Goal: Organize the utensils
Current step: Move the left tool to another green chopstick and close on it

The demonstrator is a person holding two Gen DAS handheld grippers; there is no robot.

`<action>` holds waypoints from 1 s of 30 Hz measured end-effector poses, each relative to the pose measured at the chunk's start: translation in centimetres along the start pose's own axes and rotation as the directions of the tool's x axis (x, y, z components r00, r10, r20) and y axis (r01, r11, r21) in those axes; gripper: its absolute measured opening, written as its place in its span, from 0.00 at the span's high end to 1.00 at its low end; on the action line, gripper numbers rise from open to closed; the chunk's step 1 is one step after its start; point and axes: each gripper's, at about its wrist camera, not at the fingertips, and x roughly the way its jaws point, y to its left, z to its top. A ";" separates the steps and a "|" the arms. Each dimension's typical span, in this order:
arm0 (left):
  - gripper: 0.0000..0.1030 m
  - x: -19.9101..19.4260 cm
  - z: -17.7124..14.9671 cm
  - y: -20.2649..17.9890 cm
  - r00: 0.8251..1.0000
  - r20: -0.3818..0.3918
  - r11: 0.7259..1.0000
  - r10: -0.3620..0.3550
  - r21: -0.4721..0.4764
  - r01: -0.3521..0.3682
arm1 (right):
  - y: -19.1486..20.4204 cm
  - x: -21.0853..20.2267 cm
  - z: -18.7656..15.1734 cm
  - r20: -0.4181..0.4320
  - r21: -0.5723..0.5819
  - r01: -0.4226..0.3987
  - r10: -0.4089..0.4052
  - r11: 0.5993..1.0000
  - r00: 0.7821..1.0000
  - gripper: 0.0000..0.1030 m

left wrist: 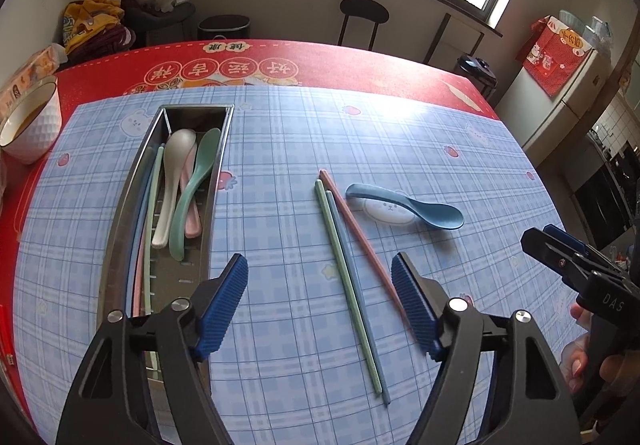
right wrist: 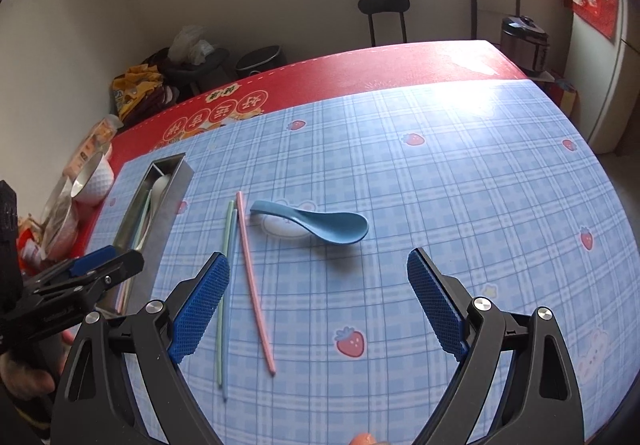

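Left gripper (left wrist: 319, 277): fingers spread wide, grasping nothing, hovering above the table (left wrist: 280, 133) with three loose chopsticks between and below them. Right gripper (right wrist: 318, 277): fingers also spread wide, nothing between them, above the blue plaid mat.

Metal tray (left wrist: 120, 205) lies lengthwise at the left of the mat. Inside: white spoon (left wrist: 172, 173), green spoon (left wrist: 196, 181) and a pink spoon (left wrist: 192, 201) partly under them; thin chopsticks lie along the tray's left wall.

Loose on the mat, right of the tray: green chopstick (left wrist: 344, 285) and blue chopstick (left wrist: 360, 305) side by side, touching; pink chopstick (left wrist: 360, 241) angled away from them, the far ends close together. Blue spoon (left wrist: 408, 205) just right of the pink chopstick's far end, bowl pointing right.

White bowl (left wrist: 32, 121) on the red cloth at the far left, off the mat.
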 end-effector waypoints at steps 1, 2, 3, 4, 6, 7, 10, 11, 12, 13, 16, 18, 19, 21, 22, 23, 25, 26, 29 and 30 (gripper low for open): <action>0.38 0.3 -0.2 0.0 1.000 -0.011 1.000 -0.001 -0.001 0.001 | -0.1 0.2 0.0 -0.006 -0.003 -0.004 0.004 1.000 1.000 0.15; 0.43 0.7 -0.4 0.0 1.000 -0.023 1.000 -0.003 -0.001 0.003 | -0.2 0.5 -0.1 -0.011 -0.004 -0.010 0.010 1.000 1.000 0.15; 0.48 1.1 -0.6 0.0 0.999 -0.037 1.000 -0.002 -0.004 0.002 | -0.3 0.7 -0.2 -0.016 -0.002 -0.012 0.012 1.000 1.000 0.15; 0.51 1.5 -0.8 0.0 0.999 -0.050 1.000 0.003 -0.008 -0.003 | -0.4 1.0 -0.3 -0.019 -0.001 -0.006 0.006 1.000 1.000 0.15; 0.60 2.4 -1.1 0.0 0.997 -0.076 1.000 0.011 -0.017 -0.012 | -0.7 1.6 -0.4 -0.029 0.002 -0.002 0.002 1.000 1.000 0.15; 0.61 2.9 -1.3 0.0 0.996 -0.089 1.000 0.010 -0.021 -0.011 | -1.0 1.8 -0.5 -0.037 0.004 -0.003 0.003 1.000 0.999 0.15; 0.71 4.3 -1.7 -0.3 0.992 -0.129 1.000 -0.005 -0.030 0.001 | -1.7 2.4 -0.8 -0.055 0.017 -0.006 0.007 1.000 0.998 0.15; 0.75 4.8 -1.7 -0.5 0.990 -0.138 1.000 -0.008 -0.030 0.004 | -2.0 2.6 -0.8 -0.059 0.025 -0.007 0.009 1.000 0.998 0.15; 0.79 5.3 -1.8 -0.8 0.989 -0.145 0.999 -0.012 -0.031 0.008 | -2.3 2.6 -0.8 -0.062 0.032 -0.008 0.010 0.999 0.998 0.15; 0.80 5.8 -1.8 -1.0 0.989 -0.150 0.999 -0.014 -0.032 0.010 | -2.6 2.7 -0.9 -0.065 0.038 -0.009 0.012 0.999 0.998 0.15; 0.86 7.2 -1.8 -1.7 0.986 -0.167 0.999 -0.022 -0.027 0.017 | -3.3 2.7 -1.2 -0.072 0.048 -0.011 0.015 0.999 0.997 0.15; 0.88 8.1 -1.7 -2.0 0.984 -0.179 1.000 -0.012 -0.021 0.008 | -3.8 2.6 -1.3 -0.074 0.053 -0.011 0.015 0.999 0.997 0.15; 0.88 8.4 -1.6 -2.2 0.983 -0.182 1.000 -0.011 -0.022 0.007 | -4.0 2.5 -1.4 -0.074 0.056 -0.010 0.014 0.998 0.997 0.15; 0.89 9.0 -1.4 -2.4 0.982 -0.190 1.000 0.003 -0.019 -0.006 | -4.4 2.3 -1.5 -0.071 0.061 -0.008 0.012 0.998 0.997 0.15; 0.89 9.2 -1.3 -2.6 0.981 -0.192 1.000 0.011 -0.016 -0.015 | -4.6 2.2 -1.5 -0.070 0.064 -0.006 0.011 0.998 0.997 0.15; 0.89 9.4 -1.3 -2.6 0.981 -0.195 1.000 0.022 -0.012 -0.024 | -4.9 2.1 -1.5 -0.069 0.068 -0.004 0.009 0.998 0.998 0.15; 0.89 9.5 -1.2 -2.9 0.981 -0.190 0.999 0.040 0.001 -0.040 | -5.3 2.0 -1.6 -0.070 0.076 -0.001 0.006 0.997 0.998 0.15; 0.89 9.5 -1.1 -3.0 0.981 -0.190 0.999 0.051 0.005 -0.051 | -5.5 1.9 -1.6 -0.071 0.080 -0.001 0.006 0.997 0.997 0.15; 0.90 9.5 -1.1 -2.8 0.980 -0.192 0.998 0.060 -0.009 -0.063 | -5.9 1.8 -1.6 -0.071 0.090 0.000 0.006 0.996 0.997 0.15; 0.90 9.5 -1.1 -2.8 0.980 -0.192 0.998 0.062 -0.006 -0.064 | -6.0 1.8 -1.6 -0.070 0.093 0.000 0.006 0.996 0.998 0.15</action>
